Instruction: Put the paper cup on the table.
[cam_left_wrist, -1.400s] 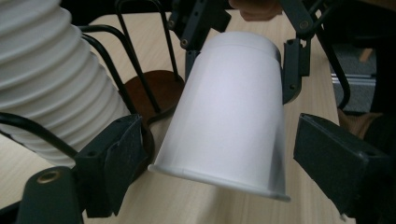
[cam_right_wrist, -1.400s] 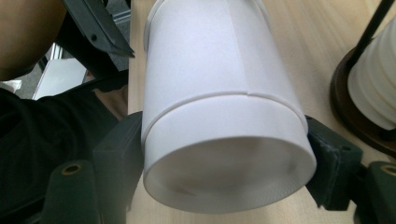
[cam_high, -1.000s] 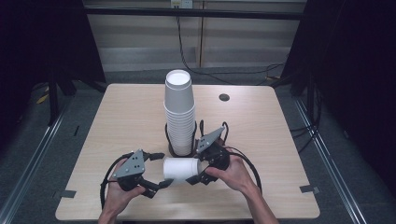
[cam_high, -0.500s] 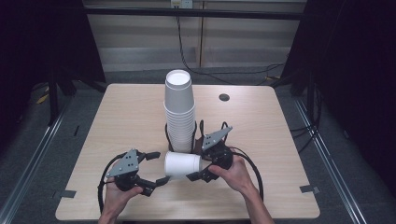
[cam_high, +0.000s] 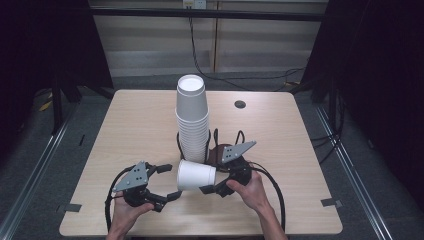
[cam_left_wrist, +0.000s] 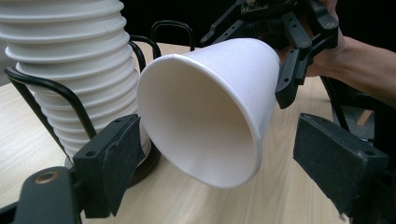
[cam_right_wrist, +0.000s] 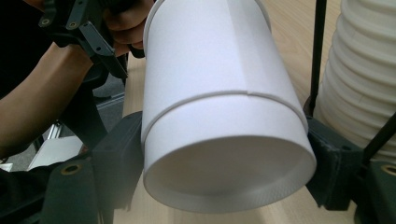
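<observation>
A white paper cup lies on its side just above the table, its mouth facing left. My right gripper is shut on its base end; in the right gripper view both pads press the cup. My left gripper stands open at the cup's mouth. In the left gripper view the rim sits between the spread jaws without touching the pads. A tall stack of white cups stands in a black wire holder just behind.
The wooden table has a small dark round hole at the back right. Black cables loop from both grippers over the front of the table. The stack and holder stand close to the held cup.
</observation>
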